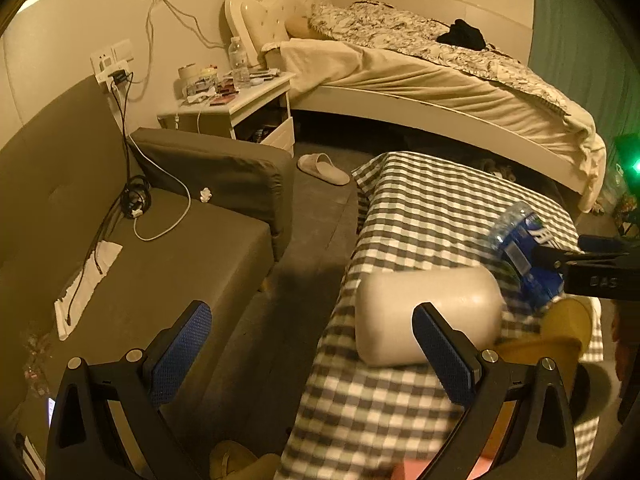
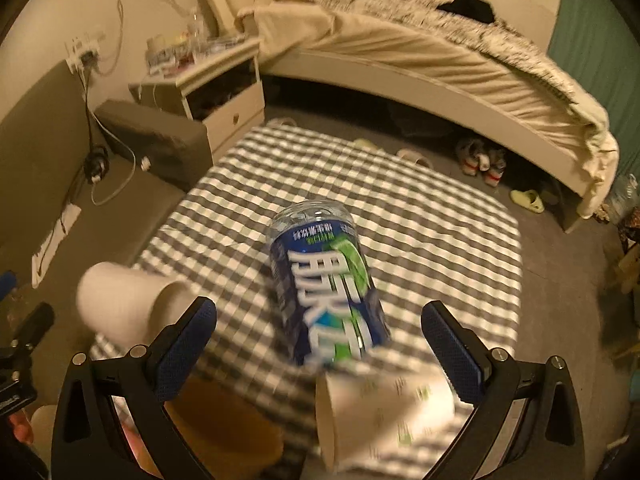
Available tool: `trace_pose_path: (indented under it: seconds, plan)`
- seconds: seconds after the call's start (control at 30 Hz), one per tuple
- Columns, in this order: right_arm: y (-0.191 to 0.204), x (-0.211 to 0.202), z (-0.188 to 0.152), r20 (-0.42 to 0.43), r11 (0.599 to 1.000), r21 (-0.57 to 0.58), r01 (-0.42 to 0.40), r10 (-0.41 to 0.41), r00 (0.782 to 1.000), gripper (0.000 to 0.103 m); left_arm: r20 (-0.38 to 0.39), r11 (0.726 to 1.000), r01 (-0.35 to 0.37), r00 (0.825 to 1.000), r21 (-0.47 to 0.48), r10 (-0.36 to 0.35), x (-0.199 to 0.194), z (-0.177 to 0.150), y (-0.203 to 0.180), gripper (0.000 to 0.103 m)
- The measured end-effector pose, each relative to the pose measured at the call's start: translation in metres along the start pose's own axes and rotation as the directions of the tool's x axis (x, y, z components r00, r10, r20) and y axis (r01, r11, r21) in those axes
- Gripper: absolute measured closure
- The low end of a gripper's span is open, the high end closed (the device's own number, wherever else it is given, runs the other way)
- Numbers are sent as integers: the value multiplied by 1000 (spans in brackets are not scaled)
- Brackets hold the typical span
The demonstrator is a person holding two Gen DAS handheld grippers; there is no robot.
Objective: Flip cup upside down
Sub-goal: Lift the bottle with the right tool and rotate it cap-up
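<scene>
Approach step: both grippers (image 1: pixel 312 352) (image 2: pixel 320 344) hung apart, empty. Two cups (image 2: pixel 120 300) (image 2: pixel 380 412) lay sideways near the bottle (image 2: pixel 324 280) on the checked table (image 2: pixel 440 240). Next: pinch one cup's wall, rotate mouth down.

- Dim, warm yellow-orange indoor light tints both views; colours look muddy.
- Heavy fisheye bending curves the pale cream bed (image 1: pixel 440 92) and walls; black vignette fills the corners.
- Motion blur smears the white printed paper cup (image 2: pixel 384 412) between the right tongs (image 2: pixel 324 344).
- A bright green glare spot (image 1: pixel 634 166) sits far right of the left tongs (image 1: pixel 316 352).
</scene>
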State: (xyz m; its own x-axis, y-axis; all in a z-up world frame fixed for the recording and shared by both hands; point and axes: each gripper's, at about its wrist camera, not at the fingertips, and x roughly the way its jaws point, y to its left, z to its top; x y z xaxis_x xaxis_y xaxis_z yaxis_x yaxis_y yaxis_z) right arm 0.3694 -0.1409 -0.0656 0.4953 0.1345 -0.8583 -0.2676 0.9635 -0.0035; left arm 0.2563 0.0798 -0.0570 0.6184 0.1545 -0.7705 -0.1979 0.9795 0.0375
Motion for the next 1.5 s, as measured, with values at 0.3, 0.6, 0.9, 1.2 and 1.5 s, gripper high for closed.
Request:
trace_pose_path:
  seconds: [0.3, 0.6, 0.9, 1.2, 1.5]
  plan:
    - [-9, 54, 11, -131, 1000, -5, -14, 13, 991, 18, -28, 1000, 8, 1000, 15, -8, 20, 1, -9, 0]
    - [-3, 25, 19, -64, 1000, -22, -6, 4, 998, 33, 2, 1000, 7, 1000, 24, -7, -14, 4, -9, 0]
    - [11, -112, -3, 74, 1000, 9, 12, -12, 997, 33, 106, 997, 73, 992, 29, -76, -107, -4, -7, 0]
    - [38, -193, -126, 68, 989, 145, 36, -47, 997, 33, 135, 991, 107, 984, 81, -117, -168, -58, 4, 0]
    - [77, -146, -228, -36, 971, 232, 57, -50, 998, 34, 109, 991, 94, 989, 91, -104, -171, -125, 23, 0]
